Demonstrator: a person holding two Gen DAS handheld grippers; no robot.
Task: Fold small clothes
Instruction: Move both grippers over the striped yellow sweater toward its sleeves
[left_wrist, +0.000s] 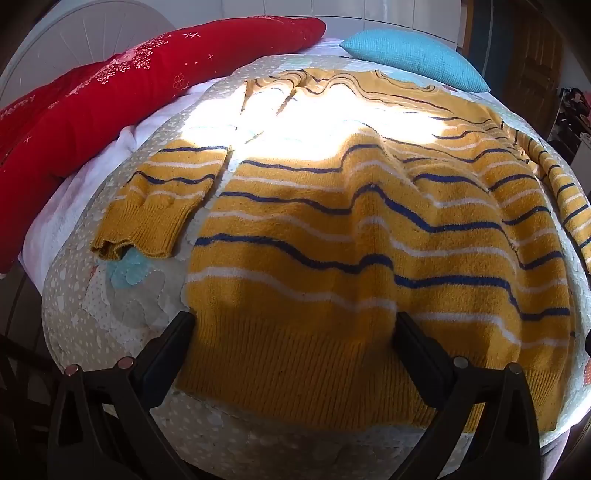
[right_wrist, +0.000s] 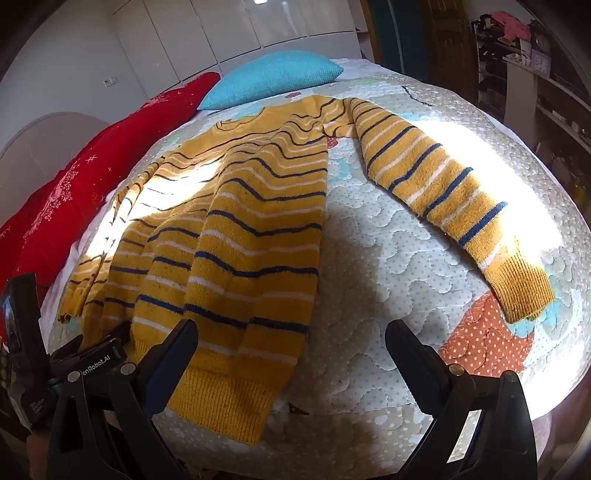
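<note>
A mustard-yellow sweater (left_wrist: 332, 229) with navy and white stripes lies spread flat on the quilted bed cover (left_wrist: 110, 295), its ribbed hem nearest me. Its left sleeve (left_wrist: 159, 199) lies beside the body; its right sleeve (right_wrist: 443, 192) stretches out across the quilt. My left gripper (left_wrist: 295, 332) hangs open just above the hem's left part, jaws wide, nothing pinched. My right gripper (right_wrist: 291, 339) is open over the hem's right corner (right_wrist: 229, 398) and bare quilt (right_wrist: 369, 258). The left gripper's body (right_wrist: 92, 362) shows at the lower left of the right wrist view.
A red cushion (left_wrist: 129, 92) lies along the bed's left side, with a turquoise pillow (left_wrist: 413, 55) at the head. White wardrobe doors (right_wrist: 221, 33) stand behind. Cluttered shelves (right_wrist: 535, 74) are at the right. The bed's near edge runs just under both grippers.
</note>
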